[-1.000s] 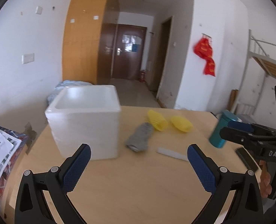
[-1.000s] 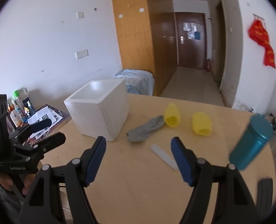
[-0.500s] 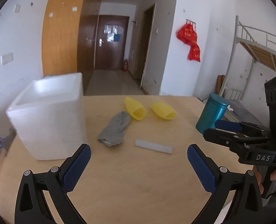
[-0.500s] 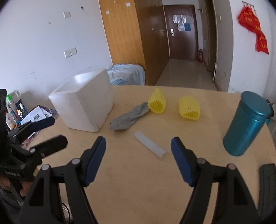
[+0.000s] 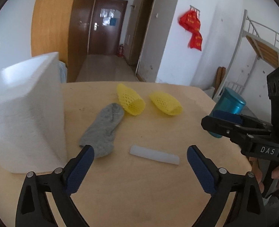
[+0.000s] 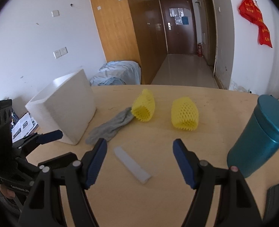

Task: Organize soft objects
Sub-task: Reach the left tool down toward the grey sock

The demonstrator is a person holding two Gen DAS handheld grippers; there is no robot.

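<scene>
A grey sock (image 5: 103,128) (image 6: 111,126) lies on the wooden table next to a white foam box (image 5: 24,117) (image 6: 63,109). Two yellow foam net sleeves lie behind it, one (image 5: 131,100) (image 6: 144,106) touching the sock's far end, the other (image 5: 166,103) (image 6: 184,113) to its right. A white foam strip (image 5: 154,154) (image 6: 132,164) lies in front. My left gripper (image 5: 138,168) is open and empty, just short of the strip and the sock. My right gripper (image 6: 139,162) is open and empty above the strip; it also shows in the left wrist view (image 5: 220,122).
A teal canister (image 6: 260,138) (image 5: 228,109) stands at the table's right side. A dark flat object (image 6: 275,193) lies at the right front edge. Papers (image 6: 24,126) lie left of the table. A blue-grey bundle (image 6: 118,74) sits behind the table.
Both grippers have moved forward and lower toward the sock, strip and sleeves, which now look larger. The left view has swung right, so the box sits further left. Both stay open.
</scene>
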